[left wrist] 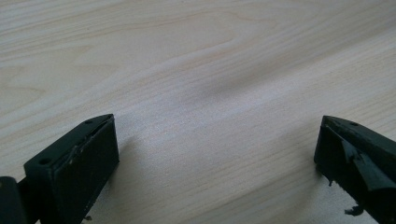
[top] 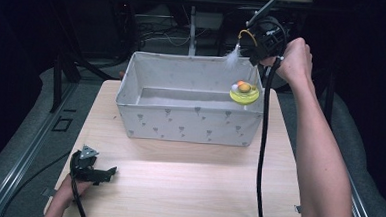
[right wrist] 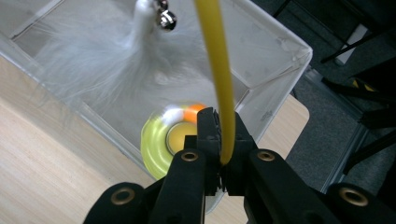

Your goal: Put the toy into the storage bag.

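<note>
Right gripper (right wrist: 219, 140): black two-jaw tool in the person's right hand (top: 294, 59), raised over the far right corner of the bin; its jaws are pinched tight on the thin yellow wand.
Left gripper (left wrist: 217, 154): black two-jaw tool resting on the near left of the table in the person's left hand (top: 69, 192); jaws spread wide with nothing between them, bare wood under them.
Table (top: 187, 188): pale wooden top with a visible grain and rounded corners.
Bin (top: 188, 121): grey rectangular fabric storage box with small dark triangles printed on its walls, standing on the far half of the table, open at the top.
Cat toy base (top: 244, 93): round yellow-green plastic disc with an orange and a white ball on top, hanging from the wand at the bin's right end, level with its rim.
Wand (right wrist: 219, 79): thin yellow rod running up from the closed jaws in the right gripper view.
Feather tuft (top: 232, 57): white and fluffy, beside the right gripper above the bin's far rim.
Bell (right wrist: 166, 17): small and silver, at the top of the tuft.
</note>
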Available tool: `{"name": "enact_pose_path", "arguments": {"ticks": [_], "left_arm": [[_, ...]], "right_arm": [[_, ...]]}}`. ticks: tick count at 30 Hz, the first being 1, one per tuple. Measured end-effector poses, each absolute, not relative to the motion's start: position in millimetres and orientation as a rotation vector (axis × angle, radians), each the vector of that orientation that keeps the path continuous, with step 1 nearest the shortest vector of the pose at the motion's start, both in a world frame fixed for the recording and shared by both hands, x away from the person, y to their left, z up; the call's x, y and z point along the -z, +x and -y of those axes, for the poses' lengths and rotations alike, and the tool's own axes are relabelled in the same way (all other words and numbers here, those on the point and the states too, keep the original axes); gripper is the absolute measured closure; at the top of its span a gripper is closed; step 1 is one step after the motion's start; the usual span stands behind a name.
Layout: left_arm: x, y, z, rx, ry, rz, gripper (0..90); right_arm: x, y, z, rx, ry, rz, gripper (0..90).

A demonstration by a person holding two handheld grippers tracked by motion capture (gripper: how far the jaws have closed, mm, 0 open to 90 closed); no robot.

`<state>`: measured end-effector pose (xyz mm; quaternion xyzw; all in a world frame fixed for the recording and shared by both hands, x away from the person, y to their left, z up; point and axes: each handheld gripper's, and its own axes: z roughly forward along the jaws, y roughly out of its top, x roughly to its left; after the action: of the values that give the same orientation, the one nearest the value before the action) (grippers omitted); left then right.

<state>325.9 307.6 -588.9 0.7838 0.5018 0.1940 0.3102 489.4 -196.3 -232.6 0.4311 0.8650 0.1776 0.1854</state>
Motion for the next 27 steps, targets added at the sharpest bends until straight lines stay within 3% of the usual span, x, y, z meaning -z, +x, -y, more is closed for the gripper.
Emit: {"name": "enact_pose_path", "arguments": {"ticks": [27], "left_arm": [[589, 326, -308, -0.515, 2.069, -1.323, 0.0]], "right_arm": [[303, 507, 186, -0.449, 1.235, -2.538, 87.9]]}}
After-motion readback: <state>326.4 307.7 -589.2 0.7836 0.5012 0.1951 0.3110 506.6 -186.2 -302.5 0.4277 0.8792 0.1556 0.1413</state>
